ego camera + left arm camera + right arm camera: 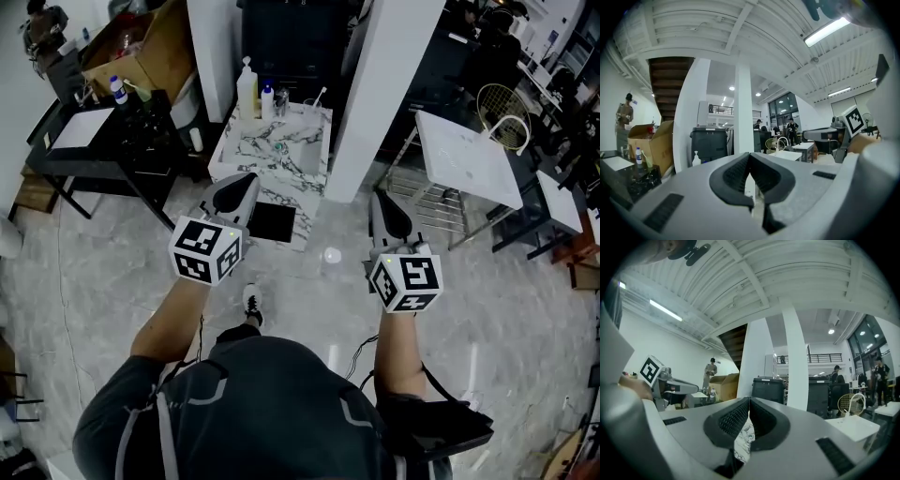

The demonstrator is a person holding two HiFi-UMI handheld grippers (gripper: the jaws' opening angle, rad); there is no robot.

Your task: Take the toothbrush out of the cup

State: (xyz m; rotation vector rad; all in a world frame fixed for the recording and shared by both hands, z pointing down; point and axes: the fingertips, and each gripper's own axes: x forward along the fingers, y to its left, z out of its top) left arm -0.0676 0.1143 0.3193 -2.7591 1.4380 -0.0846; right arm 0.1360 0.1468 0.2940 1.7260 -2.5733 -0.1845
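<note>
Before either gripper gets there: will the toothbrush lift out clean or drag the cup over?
The toothbrush looks thin and leans on the rim, so probably light, stiff. The cup looks small and clear, likely light; an angled pull could tip it.

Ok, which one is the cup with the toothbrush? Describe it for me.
Find the white pillar in the head view; left of it stands a marble-topped table. Along its far edge sit a pump bottle, a small blue-capped bottle and the cup. The cup is the rightmost, nearest the pillar, with the toothbrush slanting out of it.
</note>
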